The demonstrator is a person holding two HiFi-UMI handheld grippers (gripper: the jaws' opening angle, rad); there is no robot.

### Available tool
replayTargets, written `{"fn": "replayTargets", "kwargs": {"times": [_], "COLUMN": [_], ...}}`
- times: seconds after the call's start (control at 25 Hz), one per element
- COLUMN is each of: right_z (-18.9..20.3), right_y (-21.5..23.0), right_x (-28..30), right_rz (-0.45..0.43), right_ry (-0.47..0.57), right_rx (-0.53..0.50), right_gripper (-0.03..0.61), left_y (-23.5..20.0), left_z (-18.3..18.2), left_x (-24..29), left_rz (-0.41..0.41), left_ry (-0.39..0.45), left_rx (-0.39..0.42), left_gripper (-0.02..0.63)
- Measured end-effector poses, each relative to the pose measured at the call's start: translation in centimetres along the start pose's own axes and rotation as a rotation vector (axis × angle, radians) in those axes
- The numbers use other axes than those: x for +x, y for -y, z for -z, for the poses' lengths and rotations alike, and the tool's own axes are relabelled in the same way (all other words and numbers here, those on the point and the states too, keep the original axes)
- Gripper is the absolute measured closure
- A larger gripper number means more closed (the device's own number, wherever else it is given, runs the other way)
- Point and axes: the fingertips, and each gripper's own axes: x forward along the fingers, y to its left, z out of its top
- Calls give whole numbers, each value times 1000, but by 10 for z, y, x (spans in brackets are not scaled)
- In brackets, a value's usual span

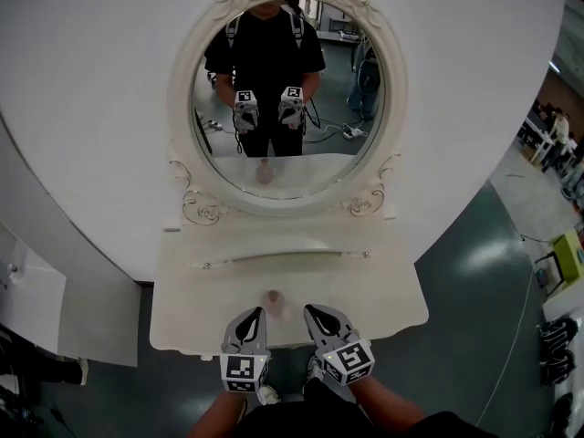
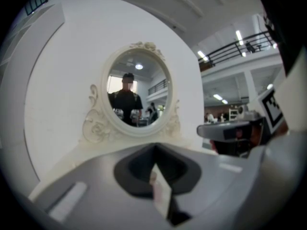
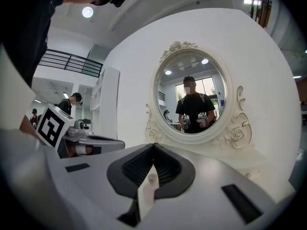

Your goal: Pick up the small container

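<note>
The small container (image 1: 272,300), a pale pinkish pot with a cap, stands on the white dressing table (image 1: 192,313) near its front edge. My left gripper (image 1: 252,314) is just to its left and my right gripper (image 1: 312,311) just to its right; neither touches it. Both are shut with nothing held. In the right gripper view the jaws meet at the tips (image 3: 153,145), and the small container (image 3: 149,182) shows through the slit below them. The left gripper view has its shut gripper (image 2: 154,148) and a blurred pale sliver in that slit.
An oval mirror (image 1: 287,99) in an ornate white frame stands at the back of the table and reflects the person and both grippers. A raised shelf with a drawer front (image 1: 283,249) runs below it. A white cabinet (image 1: 32,299) stands at the left.
</note>
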Motion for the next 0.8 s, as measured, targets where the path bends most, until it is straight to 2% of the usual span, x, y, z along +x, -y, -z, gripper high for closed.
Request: {"fn": "replayTargets", "kwargs": {"times": [0.36, 0.64, 0.68, 0.8], "right_z": [13, 17, 18, 26], "right_y": [23, 24, 24, 28], "right_x": [15, 26, 29, 35], "right_rz": [-19, -41, -43, -43], "right_ry": [-35, -50, -51, -66], "right_rx": [0, 16, 14, 9], "right_gripper": [574, 574, 574, 574], "left_y": [-21, -16, -16, -15], "left_z": [3, 20, 23, 37], "left_x": [26, 31, 32, 35], "left_rz": [-62, -47, -51, -63], "left_ry": [-1, -11, -17, -44], "left_rx": [-18, -70, -71, -85], "left_gripper": [607, 603, 574, 416]}}
